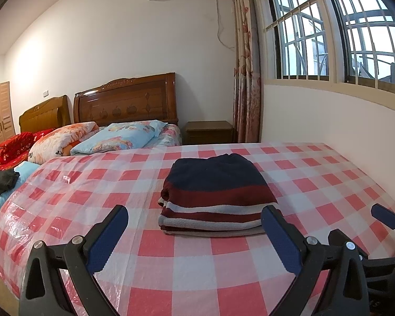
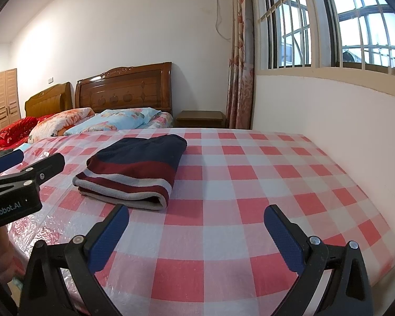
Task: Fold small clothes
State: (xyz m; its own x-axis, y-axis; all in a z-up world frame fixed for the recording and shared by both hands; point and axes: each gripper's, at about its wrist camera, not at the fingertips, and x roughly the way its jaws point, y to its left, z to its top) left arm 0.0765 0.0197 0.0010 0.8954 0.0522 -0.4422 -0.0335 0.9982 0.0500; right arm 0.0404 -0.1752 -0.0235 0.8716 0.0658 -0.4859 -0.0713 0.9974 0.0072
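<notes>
A folded striped garment, navy, maroon and grey, lies flat on the red-and-white checked cloth; it also shows in the right wrist view. My left gripper is open and empty, just in front of the garment and straddling its near edge line. My right gripper is open and empty, to the right of the garment and apart from it. It shows at the right edge of the left wrist view. The left gripper appears at the left of the right wrist view.
The checked cloth covers a table beside a white wall under a barred window. Beyond it stand beds with pillows, wooden headboards, a nightstand and a dark bundle of cloth at the left.
</notes>
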